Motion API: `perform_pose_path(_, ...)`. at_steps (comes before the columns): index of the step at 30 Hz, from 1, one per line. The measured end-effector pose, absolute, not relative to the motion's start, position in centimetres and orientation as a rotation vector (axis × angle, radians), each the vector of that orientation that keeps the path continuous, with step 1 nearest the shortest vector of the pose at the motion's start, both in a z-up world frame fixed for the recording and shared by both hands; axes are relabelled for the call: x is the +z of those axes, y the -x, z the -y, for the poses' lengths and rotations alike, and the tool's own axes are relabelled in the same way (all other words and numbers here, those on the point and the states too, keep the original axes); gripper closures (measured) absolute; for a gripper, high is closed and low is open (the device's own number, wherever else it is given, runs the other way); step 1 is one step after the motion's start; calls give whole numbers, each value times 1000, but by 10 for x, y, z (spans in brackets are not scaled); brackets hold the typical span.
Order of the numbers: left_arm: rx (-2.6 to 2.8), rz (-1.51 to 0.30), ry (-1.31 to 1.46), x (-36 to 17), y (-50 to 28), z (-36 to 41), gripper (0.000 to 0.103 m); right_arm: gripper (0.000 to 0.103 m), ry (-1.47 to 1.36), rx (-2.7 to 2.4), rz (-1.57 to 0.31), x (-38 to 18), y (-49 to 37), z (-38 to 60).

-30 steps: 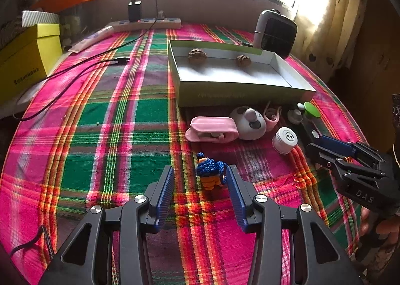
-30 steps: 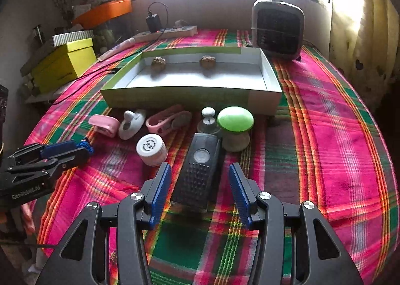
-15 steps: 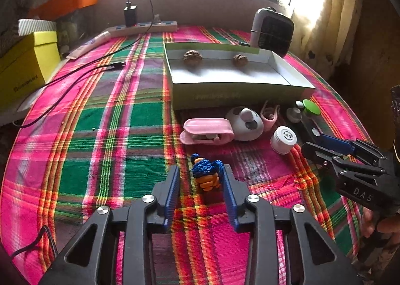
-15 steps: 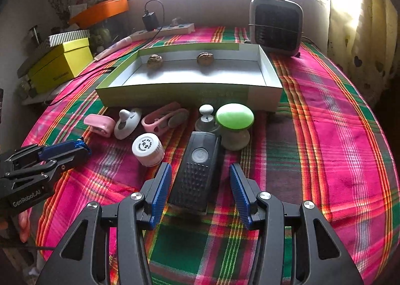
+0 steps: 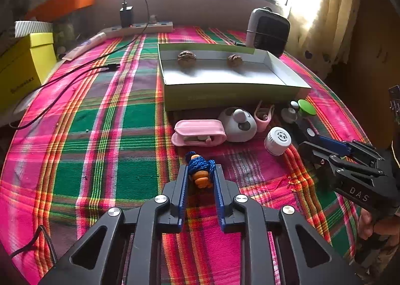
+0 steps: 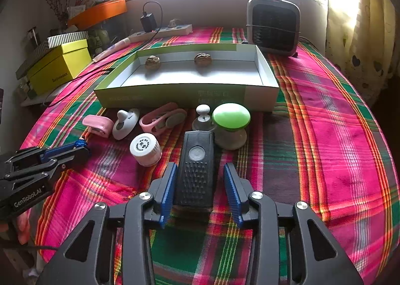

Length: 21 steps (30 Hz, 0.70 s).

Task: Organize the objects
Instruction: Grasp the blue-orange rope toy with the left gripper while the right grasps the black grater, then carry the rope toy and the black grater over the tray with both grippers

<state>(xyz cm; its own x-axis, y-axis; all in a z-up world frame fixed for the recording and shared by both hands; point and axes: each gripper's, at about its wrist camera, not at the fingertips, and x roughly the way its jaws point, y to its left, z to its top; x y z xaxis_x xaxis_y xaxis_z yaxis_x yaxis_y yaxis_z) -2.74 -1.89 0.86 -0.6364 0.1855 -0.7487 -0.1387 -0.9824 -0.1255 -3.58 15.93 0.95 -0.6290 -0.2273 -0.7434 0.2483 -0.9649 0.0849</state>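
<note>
A round table covered by a pink-and-green plaid cloth (image 6: pixel 325 115) carries, at far left, a yellow cardboard box (image 6: pixel 58 66) with a white power strip (image 6: pixel 162 31) behind it near the window. The left gripper (image 5: pixel 200 172) lies low over the cloth with its blue-padded fingers (image 5: pixel 182 185) drawn close together, clamped on a small blue knitted figure with orange feet (image 5: pixel 200 168); the same gripper appears side-on at the left edge of the right wrist view (image 6: pixel 82 146). Just beyond it lies a row of small items: a pink plastic clip-shaped case (image 5: pixel 198 132), a white rounded mouse-like gadget (image 5: pixel 238 125), a pink looped strap (image 5: pixel 263 116), a white cylindrical jar with a printed lid (image 6: pixel 145 148), a small white-knobbed grey stopper (image 6: pixel 203 119) and a green-capped mushroom-shaped object (image 6: pixel 231 122). Behind the row stands an open shallow green-and-white cardboard tray (image 6: pixel 175 95) holding two brown walnuts (image 6: pixel 152 62) against its far wall. The right gripper (image 6: pixel 198 172) straddles a black rectangular handheld device with a round button and studded grip (image 6: pixel 196 170); its fingers (image 6: pixel 231 185) stand apart, the left pad touching or nearly touching the device's side and the right pad clear of it. A dark box-shaped fan heater (image 6: pixel 273 29) stands at rear right, beside a curtain (image 6: pixel 362 22).
</note>
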Motion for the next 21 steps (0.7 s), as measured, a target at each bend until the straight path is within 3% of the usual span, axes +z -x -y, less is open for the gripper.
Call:
perform_pose_path(6,2689,84,1240,9,28,19,86,74,-1185,-2615,-30,9,35,-160)
perform_pose_path(21,2688,85,1239,10,28,20,87,75,-1181,-2613,-30,9,35,-159)
